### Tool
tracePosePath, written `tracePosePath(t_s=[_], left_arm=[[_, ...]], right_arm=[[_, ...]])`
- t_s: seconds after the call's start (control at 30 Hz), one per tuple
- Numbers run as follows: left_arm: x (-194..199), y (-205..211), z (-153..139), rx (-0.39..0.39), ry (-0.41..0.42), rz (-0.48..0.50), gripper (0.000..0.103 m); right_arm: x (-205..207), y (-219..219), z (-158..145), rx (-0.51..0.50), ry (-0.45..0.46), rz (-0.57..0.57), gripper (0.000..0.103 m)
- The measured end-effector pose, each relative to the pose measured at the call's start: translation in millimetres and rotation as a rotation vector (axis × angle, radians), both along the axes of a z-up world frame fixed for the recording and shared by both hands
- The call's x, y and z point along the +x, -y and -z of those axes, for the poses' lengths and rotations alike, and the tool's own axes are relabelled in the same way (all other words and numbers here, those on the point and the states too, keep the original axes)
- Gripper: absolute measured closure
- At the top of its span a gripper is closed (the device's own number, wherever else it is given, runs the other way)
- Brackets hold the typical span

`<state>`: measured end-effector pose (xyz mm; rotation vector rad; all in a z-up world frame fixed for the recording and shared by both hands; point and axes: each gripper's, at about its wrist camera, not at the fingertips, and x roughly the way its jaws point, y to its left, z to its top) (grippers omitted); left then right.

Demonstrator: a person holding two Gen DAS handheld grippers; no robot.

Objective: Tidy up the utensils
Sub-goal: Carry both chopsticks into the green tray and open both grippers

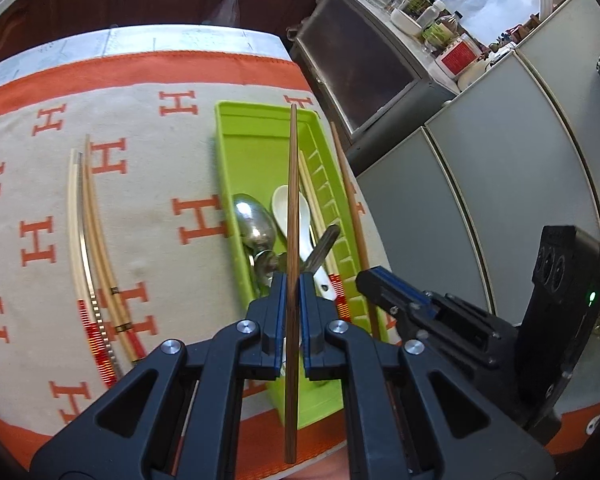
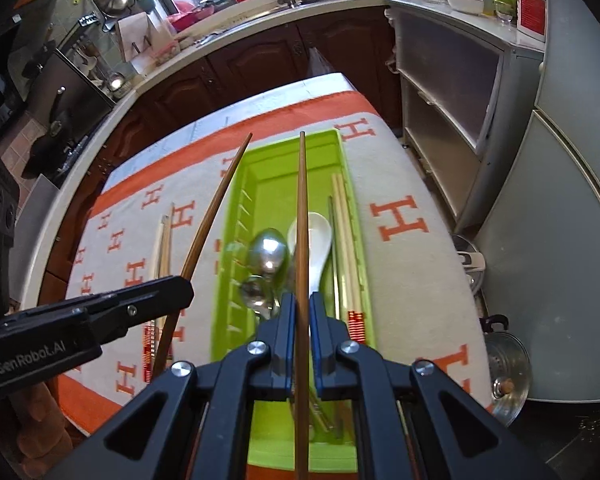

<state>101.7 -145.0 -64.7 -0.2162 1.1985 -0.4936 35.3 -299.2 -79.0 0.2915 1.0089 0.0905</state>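
Overhead, the left claw (image 1: 293, 280) is clamped on a dark brown chopstick (image 1: 293, 216), which stands between its blue-edged pads and runs forward over the green tray (image 1: 256, 140). The right claw (image 2: 302, 298) grips a second dark brown chopstick (image 2: 302, 216) in the same way, its tip reaching toward the tray's far end.

Each claw shows in the other's view: the right claw appears at the right edge of the left wrist view, with its chopstick slanting along the tray's right rim, and the left claw enters the right wrist view from the left, its chopstick angled across the tray's left rim.

Inside the tray lie a metal spoon (image 1: 254, 222), a white ceramic spoon (image 1: 306, 236) beside it, and pale chopsticks (image 2: 346, 240) with red-striped ends along the slotted side. A smaller piece of metal cutlery lies under the metal spoon, though blur makes it hard to say what kind.

The tray rests on a beige cloth (image 1: 148, 184) with an orange border and orange H marks, spread over the worktop. On the cloth, well apart from the tray, lies a bundle of pale chopsticks (image 1: 86, 232) with red-striped ends, together with one metallic stick.
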Motion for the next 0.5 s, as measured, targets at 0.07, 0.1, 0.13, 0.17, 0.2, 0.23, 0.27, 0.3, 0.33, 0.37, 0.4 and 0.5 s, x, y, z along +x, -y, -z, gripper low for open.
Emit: tracePosePath(t_s=[0.07,0.1,0.13,0.17,0.2,0.23,0.27,0.3,0.33,0.37,0.4,0.5], left_arm=[[3,9,6,0.003,-0.011,0.000,0.099],[5,14,9,0.007,-0.019,0.000,0.099],[8,16,13,0.010,-0.026,0.001,0.099],[11,19,18,0.015,-0.030,0.001,0.099],[12,23,21,0.022,-0.033,-0.001,0.099],[15,25,26,0.027,-0.039,-0.004,0.099],[17,27,30,0.033,-0.044,-0.004,0.099],[18,29,33,0.039,-0.048,-0.007,0.099],[20,30,36,0.048,-0.049,-0.010,0.099],[21,32,38,0.056,-0.047,-0.009,0.099],[21,32,40,0.062,-0.045,-0.007,0.099],[19,34,39,0.086,-0.033,0.000,0.098]], right_arm=[[2,4,6,-0.006,-0.016,-0.001,0.096],[3,5,8,-0.008,-0.022,0.000,0.096],[4,8,10,-0.012,-0.029,0.003,0.096],[5,9,12,-0.015,-0.033,0.004,0.096],[7,11,14,-0.020,-0.035,0.006,0.096],[7,12,15,-0.024,-0.036,0.005,0.096],[8,13,16,-0.027,-0.039,0.002,0.096],[9,13,17,-0.028,-0.041,0.001,0.096],[10,13,17,-0.027,-0.041,-0.001,0.096],[11,14,18,-0.027,-0.039,0.001,0.096],[11,15,18,-0.028,-0.036,0.000,0.095],[12,16,18,-0.006,-0.035,0.001,0.095]])
